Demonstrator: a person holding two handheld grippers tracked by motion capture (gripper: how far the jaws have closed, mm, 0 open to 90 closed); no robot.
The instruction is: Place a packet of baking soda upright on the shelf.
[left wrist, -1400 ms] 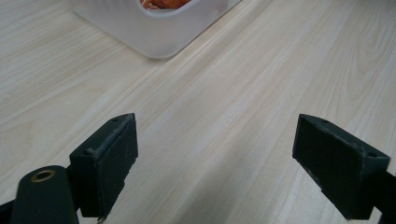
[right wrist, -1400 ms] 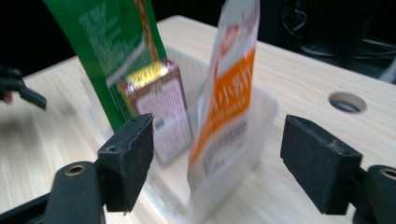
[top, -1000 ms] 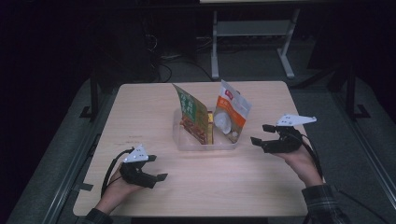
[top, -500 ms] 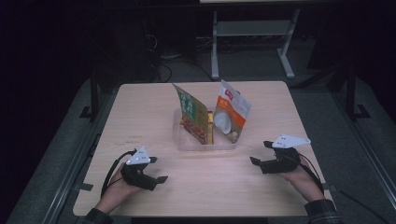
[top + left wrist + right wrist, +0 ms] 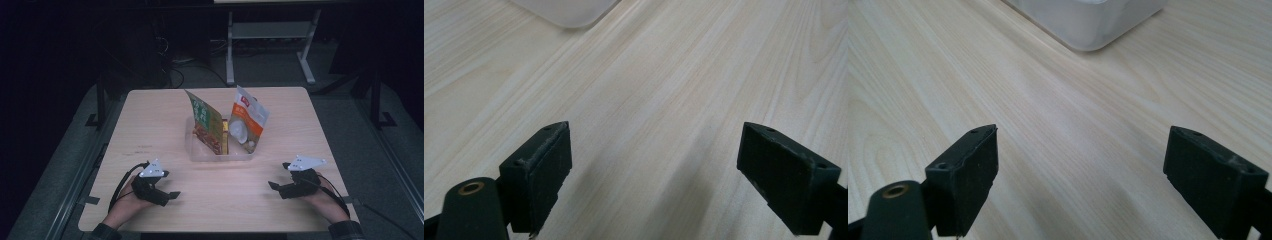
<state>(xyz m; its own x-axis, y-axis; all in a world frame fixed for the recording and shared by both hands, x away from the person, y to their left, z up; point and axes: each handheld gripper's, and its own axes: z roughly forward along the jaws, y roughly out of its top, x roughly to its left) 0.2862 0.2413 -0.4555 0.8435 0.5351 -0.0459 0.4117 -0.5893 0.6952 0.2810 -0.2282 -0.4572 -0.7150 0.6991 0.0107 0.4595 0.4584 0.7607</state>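
Clear bin (image 5: 220,150) with two upright pouches stood at frame centre on the table (image 5: 150,115).

Green pouch (image 5: 206,125) leaned left of orange pouch (image 5: 247,122). Left gripper (image 5: 172,195) at lower left and right gripper (image 5: 272,186) at lower right rested apart from the bin; the right jaws had just been opening, both pairs wide with nothing between.

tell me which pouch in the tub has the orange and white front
The right pouch, on the side of the right tongs. It leans right in the clear tub; the left pouch is green and brown.
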